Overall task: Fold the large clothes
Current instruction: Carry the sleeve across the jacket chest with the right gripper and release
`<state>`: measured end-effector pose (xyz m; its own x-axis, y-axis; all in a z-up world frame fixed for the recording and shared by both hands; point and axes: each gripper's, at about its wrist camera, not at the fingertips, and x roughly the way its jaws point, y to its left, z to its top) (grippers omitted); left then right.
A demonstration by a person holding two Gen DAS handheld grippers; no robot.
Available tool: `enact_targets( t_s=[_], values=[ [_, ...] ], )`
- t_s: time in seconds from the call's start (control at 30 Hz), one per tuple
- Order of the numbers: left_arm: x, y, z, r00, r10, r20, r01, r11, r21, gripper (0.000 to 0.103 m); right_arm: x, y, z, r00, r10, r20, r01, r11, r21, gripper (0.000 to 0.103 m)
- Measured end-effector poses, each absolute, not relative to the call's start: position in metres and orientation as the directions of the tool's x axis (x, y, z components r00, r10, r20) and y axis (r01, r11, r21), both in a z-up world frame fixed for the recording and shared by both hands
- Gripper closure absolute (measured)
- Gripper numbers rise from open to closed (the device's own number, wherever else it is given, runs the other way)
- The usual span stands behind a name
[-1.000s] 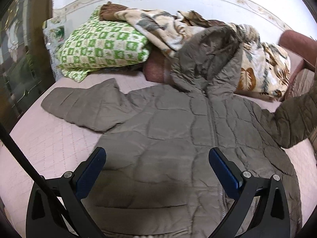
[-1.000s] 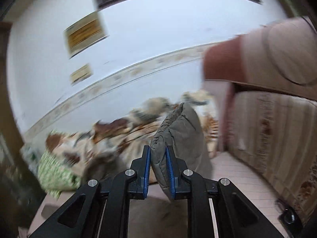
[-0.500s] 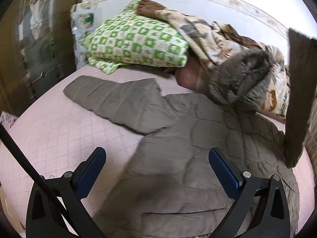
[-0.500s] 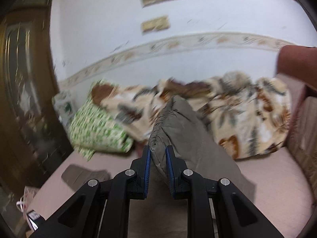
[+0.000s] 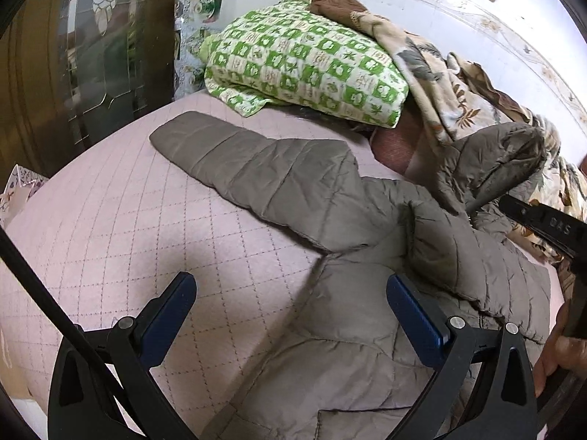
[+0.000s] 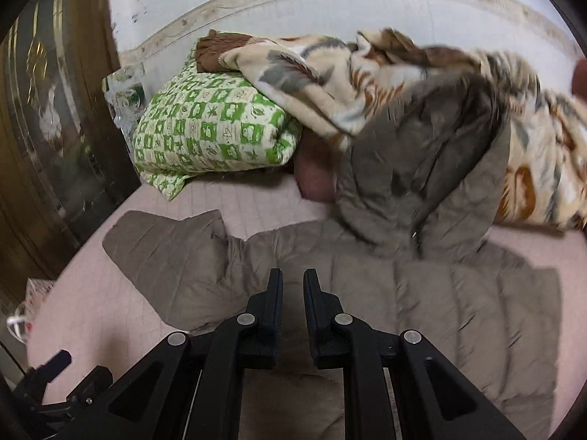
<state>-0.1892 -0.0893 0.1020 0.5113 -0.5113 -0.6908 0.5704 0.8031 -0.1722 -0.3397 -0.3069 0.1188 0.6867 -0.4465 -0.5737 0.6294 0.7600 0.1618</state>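
Note:
A grey-brown quilted hooded jacket (image 5: 352,333) lies front up on the pink quilted bedspread (image 5: 121,227). One sleeve (image 5: 238,165) stretches flat toward the upper left. The other sleeve (image 5: 466,267) lies folded across the jacket's chest. My left gripper (image 5: 290,311) hovers open over the jacket's side edge, touching nothing. In the right wrist view my right gripper (image 6: 293,286) hangs above the jacket's body (image 6: 367,286), its jaws closing to a narrow gap with nothing seen between them. The hood (image 6: 422,168) leans on the bedding behind.
A green checked quilt (image 5: 304,62) and a leaf-print blanket (image 6: 330,69) are piled at the head of the bed. A dark wooden glass-panelled door (image 5: 84,55) stands left. A person's hand (image 5: 561,352) and the right tool's black body (image 5: 546,223) show at the right edge.
The right gripper carried the sleeve down and across, and the sleeve now lies on the jacket's chest, out of the jaws. The left gripper slid left, toward the outstretched sleeve's side.

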Motion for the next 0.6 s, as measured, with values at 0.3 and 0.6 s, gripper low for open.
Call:
enact_targets(
  t_s=[0.3,0.6],
  values=[
    [-0.186,-0.135,0.097,0.375,-0.571,-0.73,0.672,0.71,-0.21,0.0,-0.426,-0.381,0.125,0.633,-0.528,-0.566,0.745,0.614,0.261,0.09],
    [-0.215,-0.252,0.11,0.272,-0.614,-0.741,0.825,0.545,-0.149,0.0,-0.523,-0.461,0.079,0.471,-0.578,-0.666,0.874,0.407,0.265,0.09]
  ],
)
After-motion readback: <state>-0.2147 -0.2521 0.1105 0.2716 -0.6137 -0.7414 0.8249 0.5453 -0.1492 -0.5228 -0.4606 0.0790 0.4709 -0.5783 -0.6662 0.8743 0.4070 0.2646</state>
